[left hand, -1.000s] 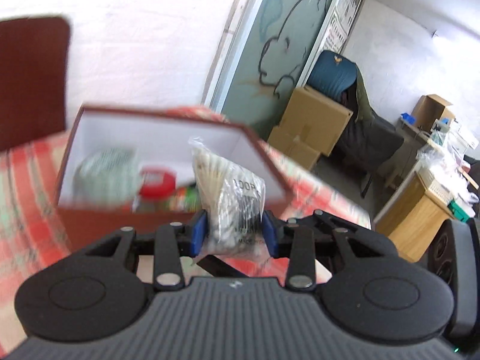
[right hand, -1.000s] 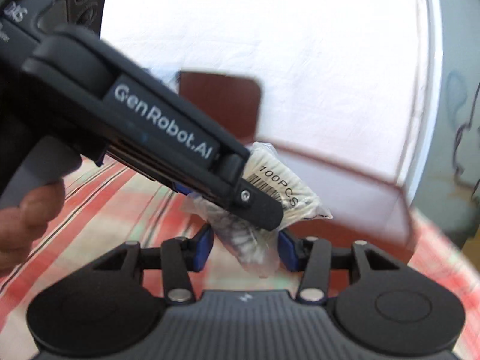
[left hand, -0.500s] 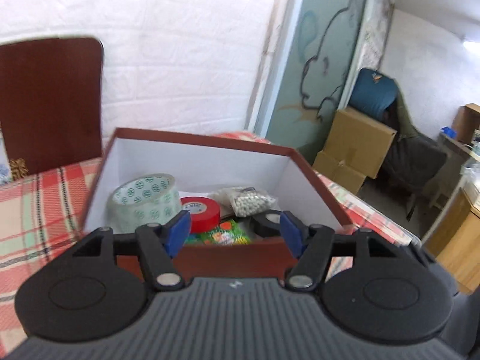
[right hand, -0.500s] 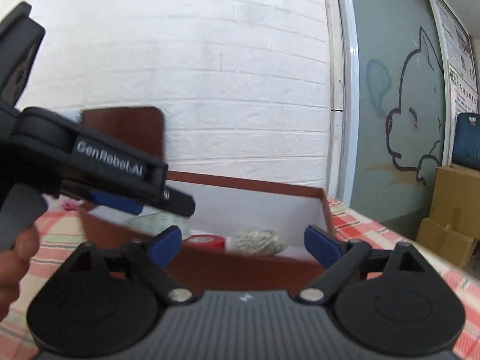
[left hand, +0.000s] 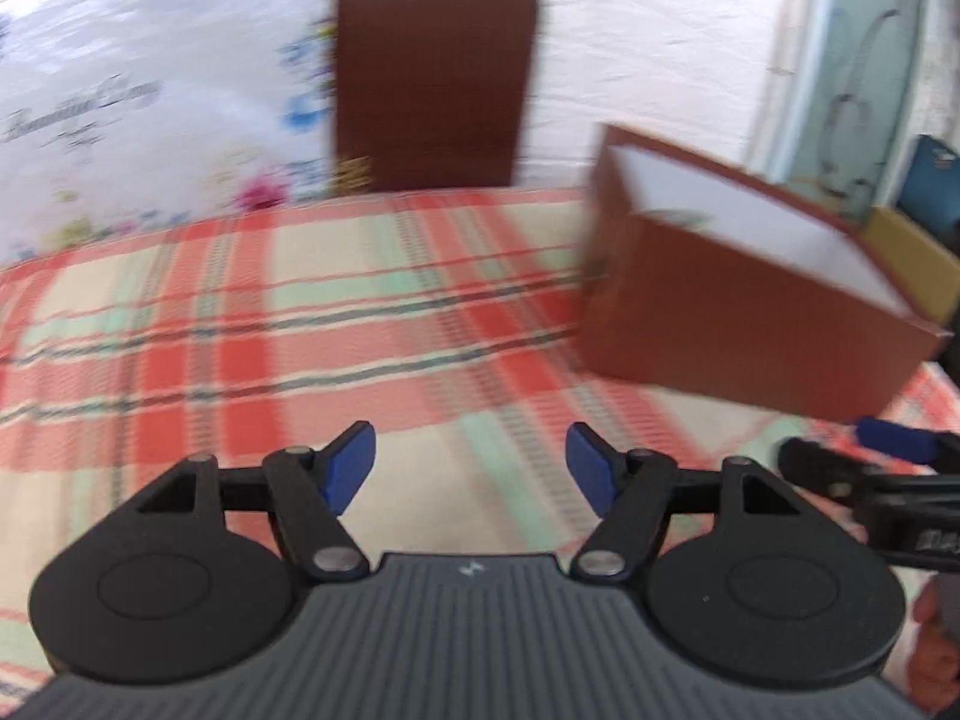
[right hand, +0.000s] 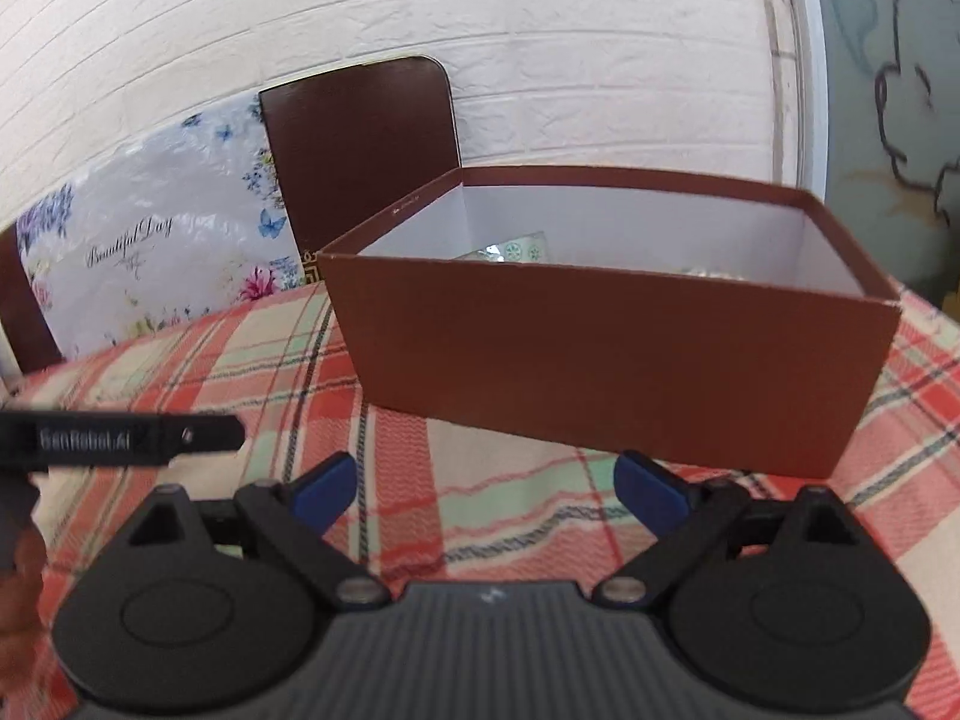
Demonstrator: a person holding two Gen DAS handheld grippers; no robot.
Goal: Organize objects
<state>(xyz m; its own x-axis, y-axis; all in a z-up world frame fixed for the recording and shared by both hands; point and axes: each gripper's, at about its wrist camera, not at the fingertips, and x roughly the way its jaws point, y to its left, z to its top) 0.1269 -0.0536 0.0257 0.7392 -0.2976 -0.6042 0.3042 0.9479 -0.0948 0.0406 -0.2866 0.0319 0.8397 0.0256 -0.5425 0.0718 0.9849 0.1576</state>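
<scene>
**Both grippers empty, jaws opening, brown box on the plaid cloth**

Left gripper: blue pads apart, jaws opening, nothing between them but bare tablecloth. Pointed down at the red, green and cream plaid, with the brown box off to its right and well ahead. View blurred.

Right gripper: pads spread very wide, jaws opening, nothing held. Aimed at the near wall of the same brown box, open-topped and white inside, resting on the cloth just beyond the fingertips. Only scraps of the contents visible over the rim: a patterned roll of clear tape towards the back left, something pale and glinting further right, too hidden to name.

Left tool's black finger poking in at the left edge of the right wrist view, beside a bit of hand. Behind the table: dark brown chair back, flowered white board, white brick wall.
</scene>
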